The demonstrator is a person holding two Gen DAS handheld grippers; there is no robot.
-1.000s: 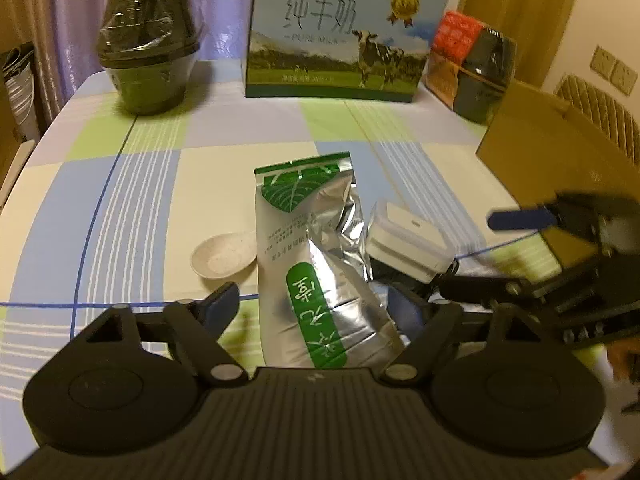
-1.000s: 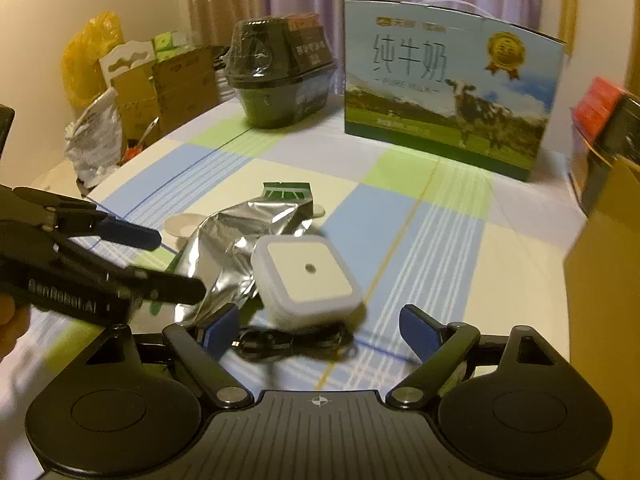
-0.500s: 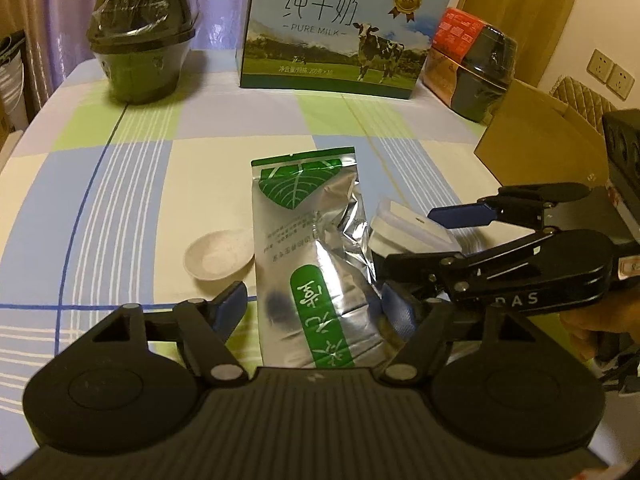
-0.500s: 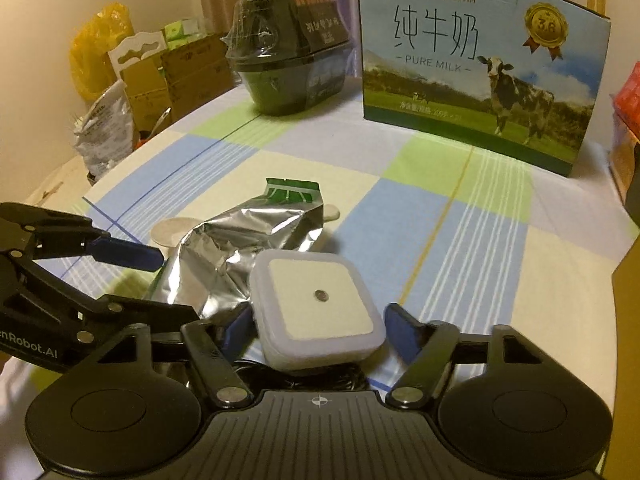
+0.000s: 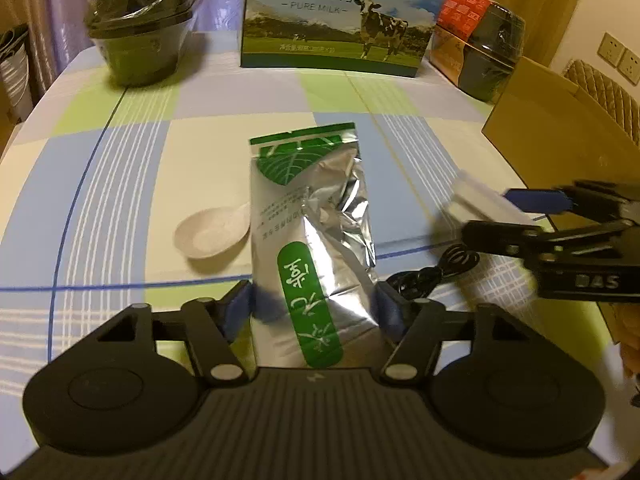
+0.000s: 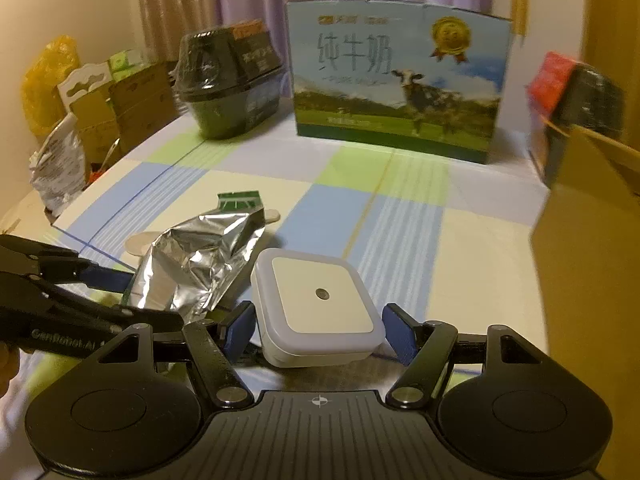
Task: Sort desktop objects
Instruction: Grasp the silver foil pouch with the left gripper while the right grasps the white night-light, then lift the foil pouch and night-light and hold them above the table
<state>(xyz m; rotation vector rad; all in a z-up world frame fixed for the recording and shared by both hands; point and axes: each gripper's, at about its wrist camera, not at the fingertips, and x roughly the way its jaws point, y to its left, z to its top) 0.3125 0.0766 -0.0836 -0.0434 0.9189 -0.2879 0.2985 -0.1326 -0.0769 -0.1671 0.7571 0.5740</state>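
Note:
A silver foil pouch with green labels (image 5: 308, 216) lies lengthwise on the checked tablecloth, and my left gripper (image 5: 314, 310) is shut on its near end, a blue pad against each side. A white spoon (image 5: 212, 232) rests just left of the pouch. My right gripper (image 6: 320, 330) is shut on a white square night light (image 6: 316, 296). In the left wrist view that right gripper (image 5: 492, 216) holds the night light (image 5: 476, 200) to the right of the pouch, with its black cable (image 5: 432, 276) trailing onto the table. The crumpled pouch (image 6: 200, 260) and left gripper (image 6: 148, 298) sit left of the light.
A blue milk carton box (image 5: 340, 16) stands at the back centre. A wrapped stack of black bowls (image 5: 140, 32) is back left, and a red and black package (image 5: 480, 52) back right. An open cardboard box (image 5: 560, 132) fills the right side. Bags and boxes (image 6: 100, 112) crowd beyond the left table edge.
My right gripper closed on the night light and carried it right, away from the pouch, uncovering the cable. My left gripper's fingers closed in onto the pouch's near end.

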